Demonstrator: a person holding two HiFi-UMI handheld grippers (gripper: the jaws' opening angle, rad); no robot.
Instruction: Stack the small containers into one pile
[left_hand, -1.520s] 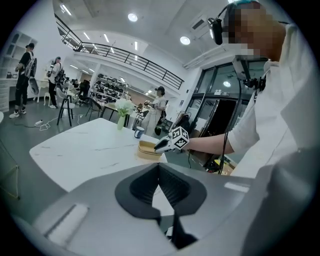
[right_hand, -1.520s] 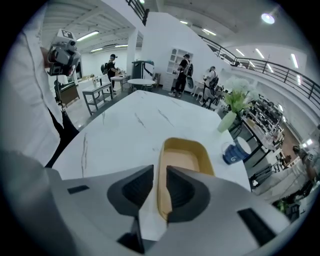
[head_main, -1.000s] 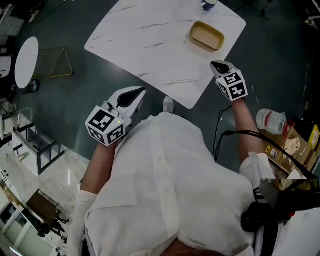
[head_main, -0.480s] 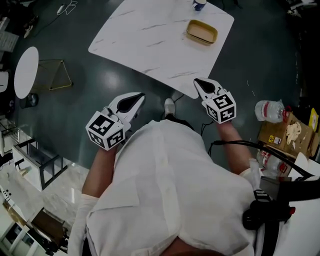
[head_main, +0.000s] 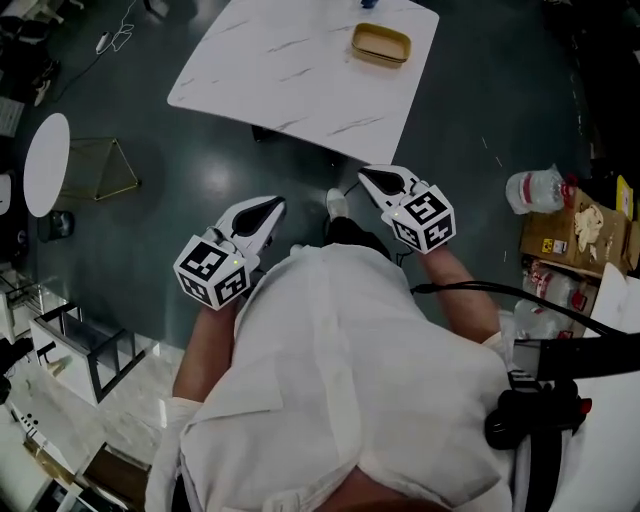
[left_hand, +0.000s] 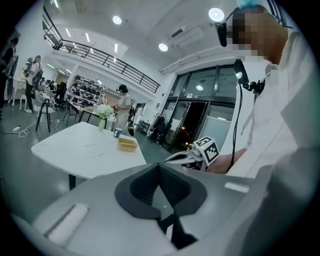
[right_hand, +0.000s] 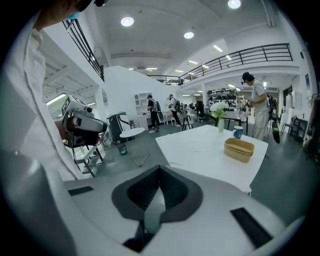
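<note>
The tan containers (head_main: 380, 44) sit nested in one pile near the far right corner of the white marble table (head_main: 290, 70); they also show as the tan pile (left_hand: 127, 144) and the tan pile (right_hand: 239, 149). Both grippers hang over the dark floor, well short of the table, close to the person's chest. My left gripper (head_main: 272, 205) is shut and empty, and its jaws (left_hand: 160, 175) meet. My right gripper (head_main: 368, 177) is also shut with nothing in it, its tips (right_hand: 159, 177) together. The right gripper (left_hand: 177, 158) shows in the left gripper view.
A blue cup (right_hand: 238, 132) and a vase with a plant (right_hand: 221, 122) stand behind the containers. A plastic bottle (head_main: 530, 190) and a cardboard box (head_main: 575, 230) lie on the floor at right. A round white table (head_main: 45, 150) and a wire frame (head_main: 95, 170) stand at left. People stand beyond.
Both grippers have drawn back from the table toward the body; the right one swung left, away from the table's corner. The table and containers now lie farther off at the top.
</note>
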